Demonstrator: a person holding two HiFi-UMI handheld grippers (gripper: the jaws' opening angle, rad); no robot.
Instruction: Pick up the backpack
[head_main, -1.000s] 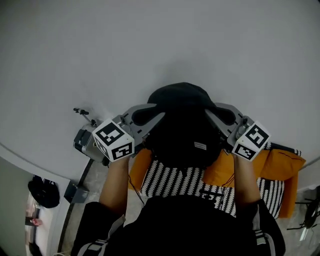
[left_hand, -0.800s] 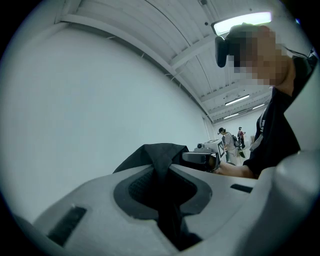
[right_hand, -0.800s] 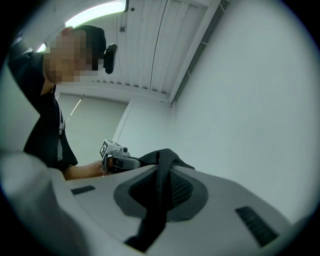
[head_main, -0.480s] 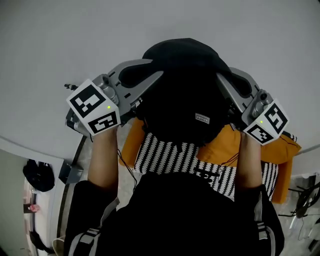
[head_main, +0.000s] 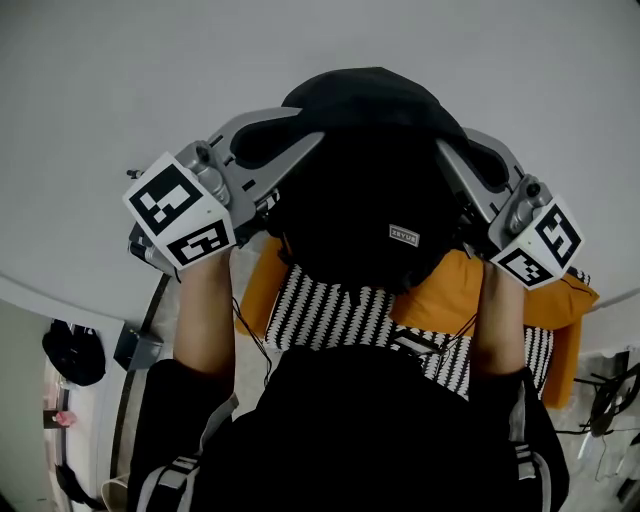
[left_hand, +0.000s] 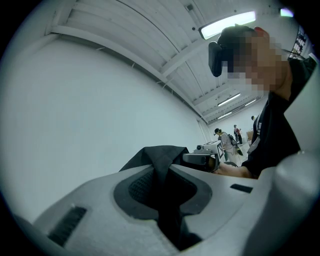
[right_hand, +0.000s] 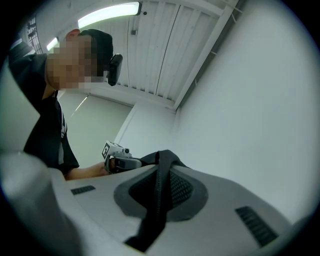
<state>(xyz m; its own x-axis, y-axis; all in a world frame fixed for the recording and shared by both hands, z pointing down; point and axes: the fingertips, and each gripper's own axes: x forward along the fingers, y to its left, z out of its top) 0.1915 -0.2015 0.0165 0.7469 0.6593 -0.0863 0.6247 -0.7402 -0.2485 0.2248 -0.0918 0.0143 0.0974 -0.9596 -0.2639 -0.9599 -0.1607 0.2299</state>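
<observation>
And the backpack (head_main: 365, 190) is up in our hands: a big black bundle held out in front of us between the two grippers, one at each shoulder of the bag. The left gripper (head_main: 290, 150) is clamped tight on a thick fold of the bag's black fabric, which bunches up between its jaws. The right gripper (head_main: 455, 165) has its jaws pressed together on a thin black strap (right_hand: 161, 170) that runs straight through them. So the grab is made on both sides. From here the bag looks lifted, though we can't see its underside, so we can't say whether it is fully clear of what lies below. What's left, by our reckoning, is to finish the lift and hold it steady.

Beyond the bag stretches a wide, pale surface (head_main: 300, 60), bare where we can see it. At its near edge, under the bag, lies an orange cloth (head_main: 455, 300), and beside it a black-and-white striped cloth (head_main: 335, 315).

Around us there's a plain white wall (left_hand: 75, 115), a ribbed ceiling with strip lights (left_hand: 227, 25), a few people (left_hand: 225, 142) far off down the room, and a small black bag (head_main: 72, 355) on the floor to our left.
</observation>
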